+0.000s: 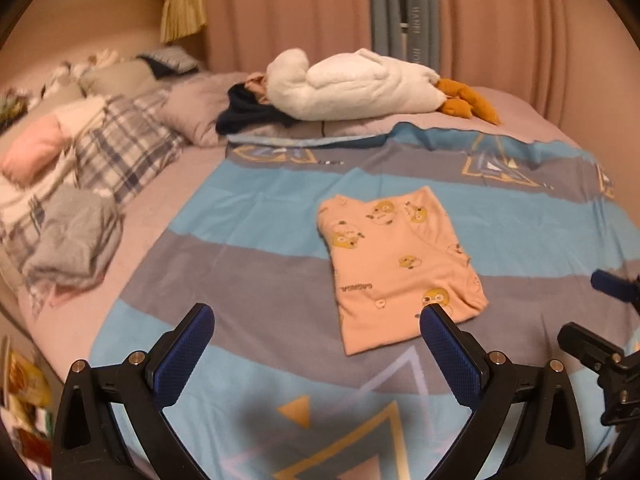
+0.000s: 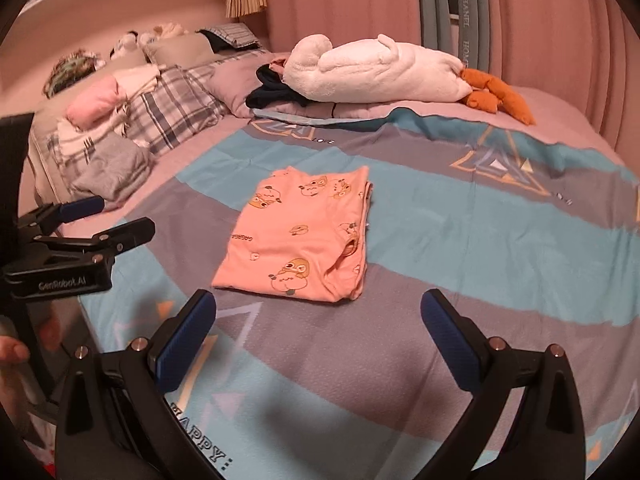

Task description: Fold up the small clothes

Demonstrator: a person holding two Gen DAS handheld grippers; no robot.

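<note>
A small peach garment [image 1: 396, 264] printed with yellow cartoon figures lies folded into a rectangle on the blue and grey striped bedcover [image 1: 256, 208]. In the right wrist view the same garment [image 2: 296, 236] sits ahead and a little left. My left gripper [image 1: 316, 316] hovers open just short of the garment's near edge, nothing between its blue pads. My right gripper [image 2: 318, 304] is also open and empty, held back from the garment's near edge. The left gripper [image 2: 86, 220] shows at the left side of the right wrist view; the right gripper [image 1: 600, 320] shows at the right edge of the left wrist view.
A white plush toy [image 1: 352, 84] with orange feet lies at the far side of the bed over dark clothes [image 1: 248, 114]. Plaid pillows and a grey bundle [image 1: 76, 240] are piled on the left. Pink curtains [image 1: 500, 20] hang behind. A hand [image 2: 14, 350] shows at the left edge.
</note>
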